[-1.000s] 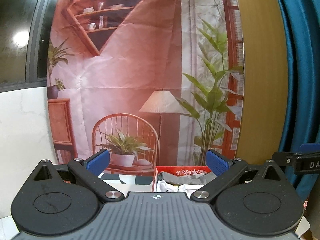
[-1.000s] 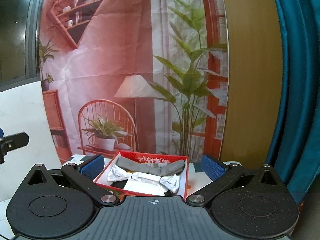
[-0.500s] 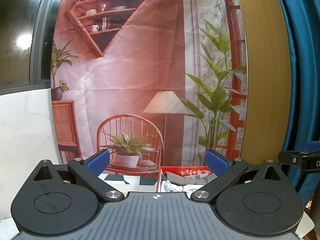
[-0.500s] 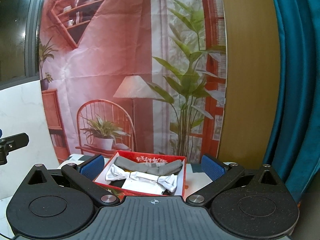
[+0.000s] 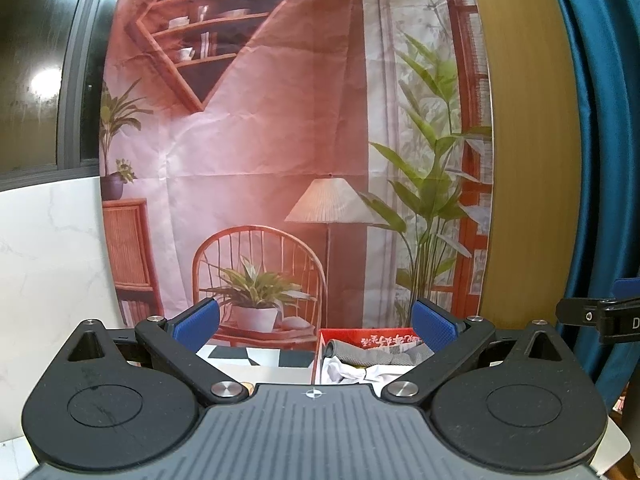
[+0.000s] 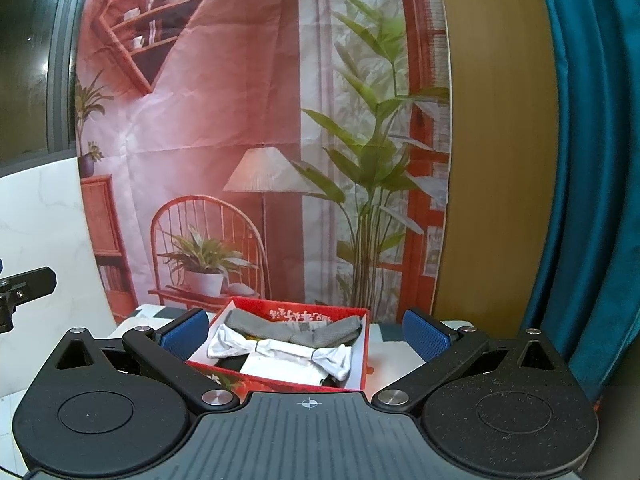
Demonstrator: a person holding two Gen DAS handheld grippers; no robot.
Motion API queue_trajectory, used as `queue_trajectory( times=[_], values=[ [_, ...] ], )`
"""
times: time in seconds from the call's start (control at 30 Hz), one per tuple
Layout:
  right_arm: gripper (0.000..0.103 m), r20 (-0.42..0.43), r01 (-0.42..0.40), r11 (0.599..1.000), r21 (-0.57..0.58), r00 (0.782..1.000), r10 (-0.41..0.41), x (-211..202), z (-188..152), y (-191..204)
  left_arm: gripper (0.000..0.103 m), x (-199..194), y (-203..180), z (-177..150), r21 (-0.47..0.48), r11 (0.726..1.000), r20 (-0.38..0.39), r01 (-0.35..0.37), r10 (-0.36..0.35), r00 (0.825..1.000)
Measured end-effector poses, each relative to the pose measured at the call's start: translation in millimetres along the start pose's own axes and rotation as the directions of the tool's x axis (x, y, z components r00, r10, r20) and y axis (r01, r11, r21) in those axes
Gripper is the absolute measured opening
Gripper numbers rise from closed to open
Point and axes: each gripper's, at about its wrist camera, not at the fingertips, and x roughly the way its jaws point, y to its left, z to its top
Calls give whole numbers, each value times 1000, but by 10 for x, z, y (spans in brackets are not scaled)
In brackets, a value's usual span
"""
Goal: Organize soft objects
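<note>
Above the checkered tabletop [image 6: 386,336], both the left gripper [image 5: 316,322] and right gripper [image 6: 306,330] hover level, fingers spread, empty; the grey sock [image 6: 296,326] and white sock [image 6: 280,350] lie in the red box [image 6: 280,382] before a printed backdrop [image 6: 224,120].

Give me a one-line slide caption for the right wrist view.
Open right gripper faces a red box holding a grey sock and a white sock.
</note>
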Motion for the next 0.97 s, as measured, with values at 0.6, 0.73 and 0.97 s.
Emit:
queue_trajectory(
  times=[0.6,0.73,0.97],
  values=[
    [103,-3,14,1000,-1,1000,-14,30,-8,-6,103,9,12,15,-2,1000,-5,6,-6,1000],
    [103,-4,13,1000,-1,1000,-13,36,-12,-10,103,6,16,16,-3,1000,-1,8,-8,1000],
    [103,-7,9,1000,1,1000,-9,46,-28,-20,103,4,20,-7,-1,1000,6,6,-6,1000]
  ],
)
